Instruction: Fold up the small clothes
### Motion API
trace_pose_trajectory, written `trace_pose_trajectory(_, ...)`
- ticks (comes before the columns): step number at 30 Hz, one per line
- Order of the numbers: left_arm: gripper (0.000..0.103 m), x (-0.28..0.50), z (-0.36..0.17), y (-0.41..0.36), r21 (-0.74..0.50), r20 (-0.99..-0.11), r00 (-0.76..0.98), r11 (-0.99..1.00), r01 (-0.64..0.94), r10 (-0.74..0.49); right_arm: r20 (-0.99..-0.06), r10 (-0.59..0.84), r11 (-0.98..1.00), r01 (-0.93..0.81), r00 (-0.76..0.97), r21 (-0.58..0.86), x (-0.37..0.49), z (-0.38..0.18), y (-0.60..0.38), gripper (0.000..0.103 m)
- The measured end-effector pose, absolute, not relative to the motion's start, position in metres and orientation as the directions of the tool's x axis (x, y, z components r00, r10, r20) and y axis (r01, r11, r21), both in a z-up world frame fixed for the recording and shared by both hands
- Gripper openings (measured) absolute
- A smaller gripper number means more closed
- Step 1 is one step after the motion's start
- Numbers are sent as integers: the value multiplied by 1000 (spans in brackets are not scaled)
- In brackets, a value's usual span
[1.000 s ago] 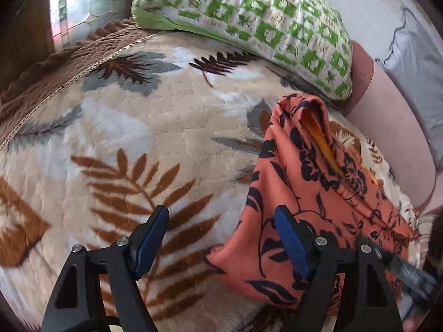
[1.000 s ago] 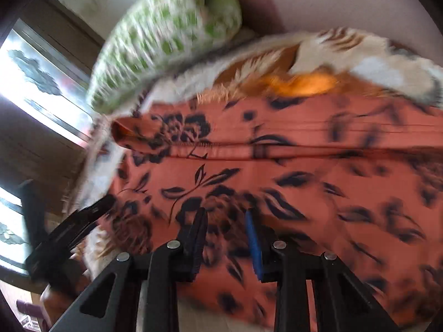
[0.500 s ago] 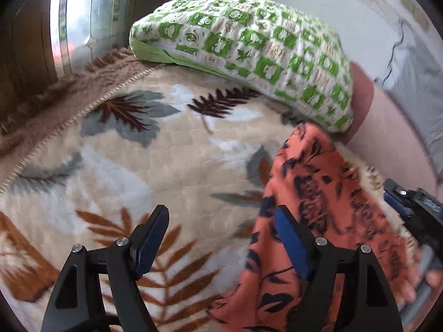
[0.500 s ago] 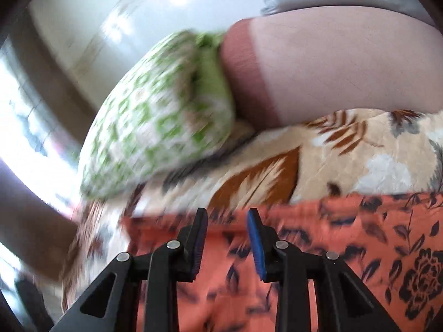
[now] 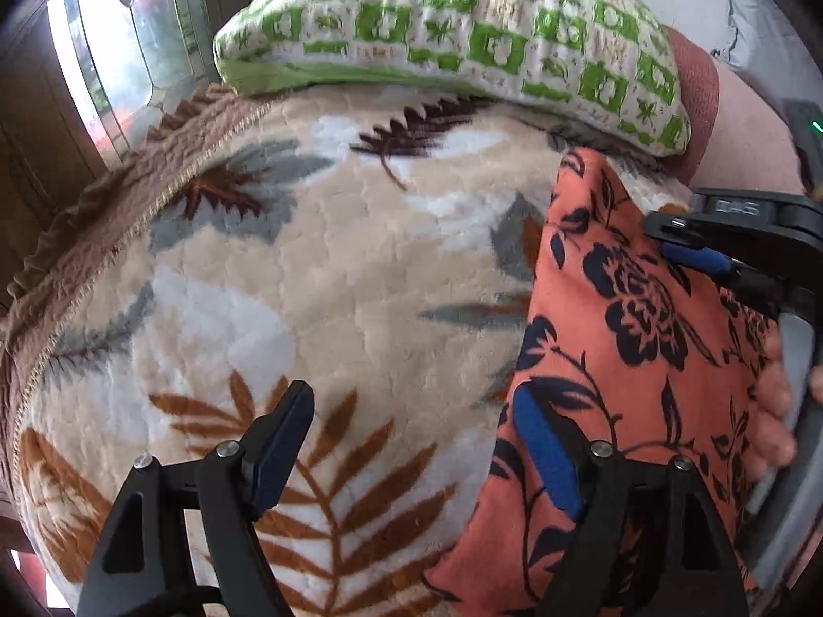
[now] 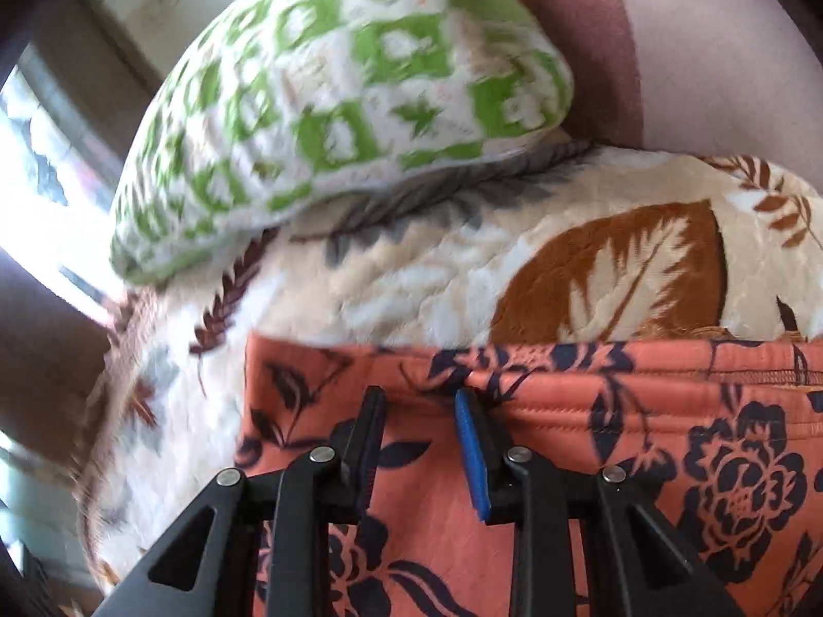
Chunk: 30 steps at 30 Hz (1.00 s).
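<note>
Two grippers over orange floral garment [image 5: 632,319] on leaf-print blanket [image 5: 319,267]: left gripper [image 5: 411,442] wide, empty; right gripper [image 6: 419,421] narrow, grip unclear.

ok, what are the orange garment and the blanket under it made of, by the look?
Garment: thin, matte woven or knit cloth, likely cotton or synthetic; it creases softly and shows a stitched band. Blanket: plush fleece, likely polyester; fuzzy pile with quilted lines.

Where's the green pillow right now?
The green checked pillow lies at the top of both views, on the leaf-print blanket, just beyond the orange flowered cloth.
</note>
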<state>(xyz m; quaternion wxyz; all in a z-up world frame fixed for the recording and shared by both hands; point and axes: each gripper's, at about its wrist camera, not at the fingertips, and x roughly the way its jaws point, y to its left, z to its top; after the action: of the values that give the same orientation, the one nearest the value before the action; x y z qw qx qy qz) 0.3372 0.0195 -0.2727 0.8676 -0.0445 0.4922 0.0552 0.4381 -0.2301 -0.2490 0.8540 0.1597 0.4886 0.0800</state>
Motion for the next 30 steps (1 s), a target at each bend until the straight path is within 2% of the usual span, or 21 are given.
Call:
trace_pose_trajectory(3, 81, 333, -254, 24, -48, -821, 569, 988, -150, 47, -776, 305, 924, 26, 552, 382, 415, -230, -252, 32)
trace_pose_trajectory(7, 81, 321, -235, 15, -144, -775, 630, 986, -84, -60, -754, 298, 922, 28, 586, 387, 360, -200, -302, 32)
trace_pose_trajectory(9, 81, 317, -232, 0, -147, -768, 633, 989, -24, -99, -755, 278, 922, 54, 595, 382, 326, -190, -334, 32)
trace_pose_trajectory(11, 81, 316, -238, -16, -124, -781, 615, 992, 17, -109, -773, 238, 928, 98, 588, 360, 292, -190, -362, 32)
trace_pose_trajectory(13, 81, 319, -253, -25, -56, -820, 569, 998, 10, -52, -804, 189, 932, 156, 564, 328, 252, -195, -393, 32)
trace_pose_trajectory(15, 85, 325, -276, -28, 13, -865, 502, 1000, 6, 8, -834, 134, 937, 205, 536, 283, 228, -204, -408, 33)
trace_pose_trajectory(17, 95, 328, -282, -14, -55, -871, 491, 998, -40, -28, -883, 62, 940, 270, 466, 209, 203, -225, -432, 38)
trace_pose_trajectory(18, 94, 329, -281, -7, -95, -881, 470, 993, -69, -52, -906, 50, 935, 298, 420, 190, 196, -237, -440, 39)
trace_pose_trajectory(19, 94, 328, -279, 0, -140, -884, 460, 987, -84, -87, -918, 76, 926, 315, 389, 210, 188, -246, -450, 39)
trace_pose_trajectory(21, 94, 321, -270, 10, -173, -871, 479, 979, -103, -104, -883, 155, 888, 329, 444, 321, 163, -237, -467, 39)
trace_pose_trajectory(24, 94, 303, -254, 24, -204, -852, 511, 970, -135, -108, -816, 177, 847, 337, 551, 411, 128, -214, -483, 74)
trace_pose_trajectory(30, 94, 258, -253, 40, -327, -845, 484, 936, -128, -229, -702, 325, 695, 343, 634, 632, 84, -223, -494, 75)
